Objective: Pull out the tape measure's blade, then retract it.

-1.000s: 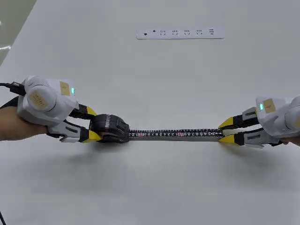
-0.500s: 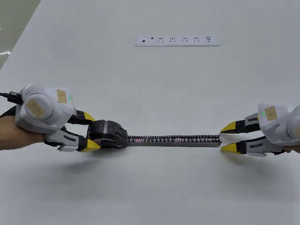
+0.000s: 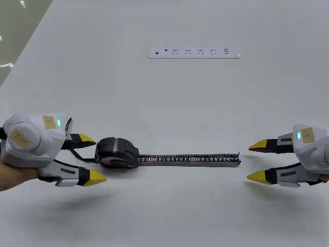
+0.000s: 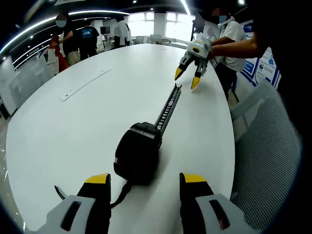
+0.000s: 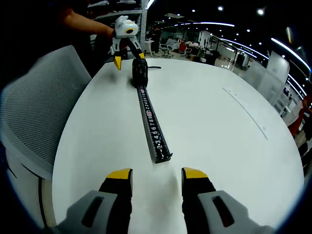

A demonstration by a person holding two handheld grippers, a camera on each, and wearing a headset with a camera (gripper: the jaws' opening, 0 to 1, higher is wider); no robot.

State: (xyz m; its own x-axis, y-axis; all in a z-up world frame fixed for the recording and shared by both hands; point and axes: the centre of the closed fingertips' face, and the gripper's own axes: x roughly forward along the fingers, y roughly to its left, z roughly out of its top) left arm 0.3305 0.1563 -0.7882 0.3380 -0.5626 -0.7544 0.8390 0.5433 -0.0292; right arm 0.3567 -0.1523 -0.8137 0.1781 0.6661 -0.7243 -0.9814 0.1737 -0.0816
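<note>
Your left hand-held gripper (image 3: 96, 158): released, jaws just short of the tape measure (image 3: 117, 152), which lies on the bench (image 3: 164, 103). Blade (image 3: 189, 159) out, unheld. Right hand-held gripper (image 3: 251, 162): released, just past the blade tip. Risk: if the lock slips, the blade could whip back.

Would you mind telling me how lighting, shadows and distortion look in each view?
Head view: even, soft light, no harsh glare on the table; faint shadows under the left tool and right tool; little distortion. Left gripper view: fisheye curves the table edge; tape measure sharp, ceiling strips bright. Right gripper view: same bend, dark background, blade numbers legible.
</note>
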